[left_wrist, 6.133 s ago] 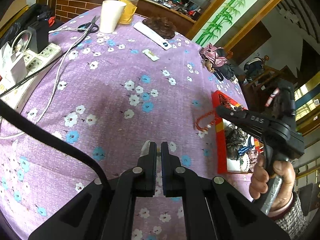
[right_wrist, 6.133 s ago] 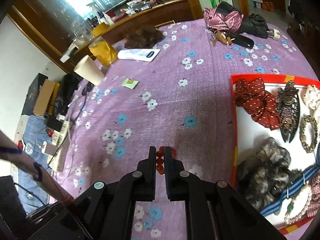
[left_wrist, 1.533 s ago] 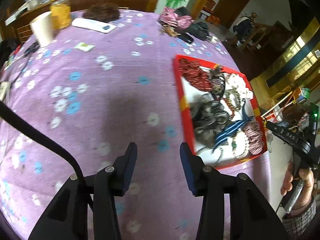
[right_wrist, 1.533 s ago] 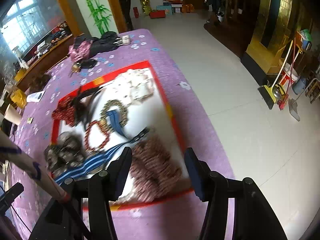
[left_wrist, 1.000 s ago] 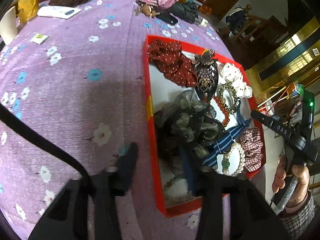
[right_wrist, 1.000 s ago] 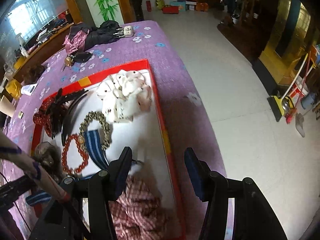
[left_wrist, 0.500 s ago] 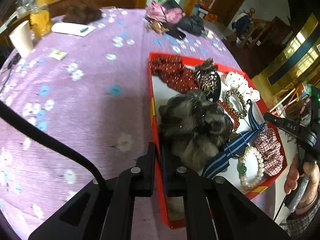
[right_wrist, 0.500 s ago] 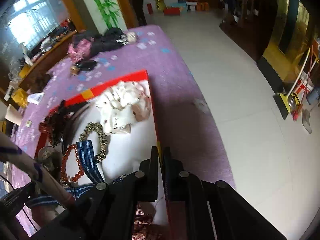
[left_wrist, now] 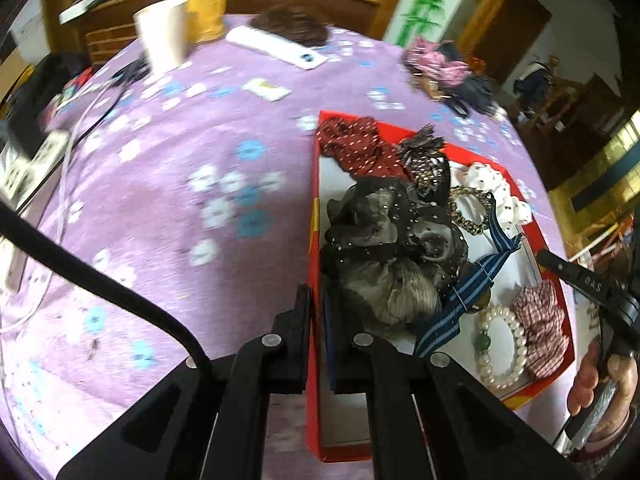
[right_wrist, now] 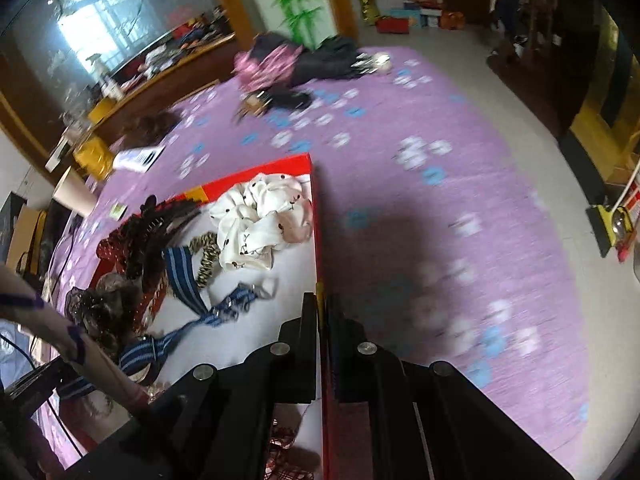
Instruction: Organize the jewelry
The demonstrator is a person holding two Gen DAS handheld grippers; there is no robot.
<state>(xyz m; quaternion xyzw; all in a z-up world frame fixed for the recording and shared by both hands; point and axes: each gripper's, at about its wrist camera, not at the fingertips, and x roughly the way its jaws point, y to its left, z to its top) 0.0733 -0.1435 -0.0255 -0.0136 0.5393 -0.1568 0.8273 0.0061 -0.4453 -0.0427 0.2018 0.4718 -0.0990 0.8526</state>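
A red tray (left_wrist: 314,216) with a white floor lies on the purple flowered cloth. My left gripper (left_wrist: 318,310) is shut on its left wall. My right gripper (right_wrist: 321,314) is shut on the tray's right wall (right_wrist: 317,220). Inside lie a dark red dotted scrunchie (left_wrist: 356,152), a grey-black scrunchie (left_wrist: 384,240), a white scrunchie (right_wrist: 264,220), a pearl bracelet (left_wrist: 500,344), a red plaid scrunchie (left_wrist: 540,320), a blue striped ribbon (left_wrist: 468,292) and a dark hair claw (left_wrist: 428,164). The left wrist view also shows a hand (left_wrist: 600,380) on the right tool's handle.
At the far side of the table stand a white paper cup (left_wrist: 164,40) and a yellow jar (left_wrist: 204,12), with a white tube (left_wrist: 276,46) beside them. A power strip (left_wrist: 28,164) with cables lies at the left. A pink bundle (right_wrist: 268,64) lies far off. The table edge and floor (right_wrist: 580,160) are at the right.
Both grippers went from open to shut on the tray's opposite walls. Since then the tray has slid with them away from the table's edge, toward the middle of the cloth.
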